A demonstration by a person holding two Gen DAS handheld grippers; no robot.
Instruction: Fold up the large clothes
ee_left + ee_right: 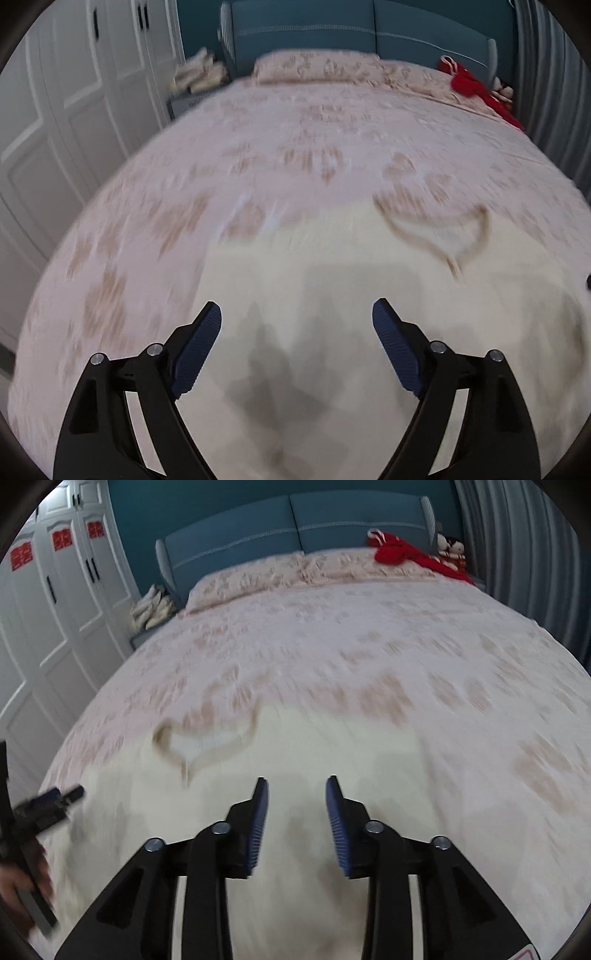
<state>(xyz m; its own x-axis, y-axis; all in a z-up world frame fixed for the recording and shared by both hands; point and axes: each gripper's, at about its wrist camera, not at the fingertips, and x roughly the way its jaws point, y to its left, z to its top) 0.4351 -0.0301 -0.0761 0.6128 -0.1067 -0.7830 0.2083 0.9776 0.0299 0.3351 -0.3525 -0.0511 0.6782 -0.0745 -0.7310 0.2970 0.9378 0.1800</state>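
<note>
A cream garment lies spread on the near end of the bed (its neckline, blurred, seems to face the headboard). Above it the left gripper gapes wide and the right gripper stands partly apart, both empty.

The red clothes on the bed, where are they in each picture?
Left wrist view: the red clothes lie far up at the right, by the curtain.
Right wrist view: the red clothes lie at the top, right of centre.
Shared landmark: the blue headboard behind the pillows.
</note>
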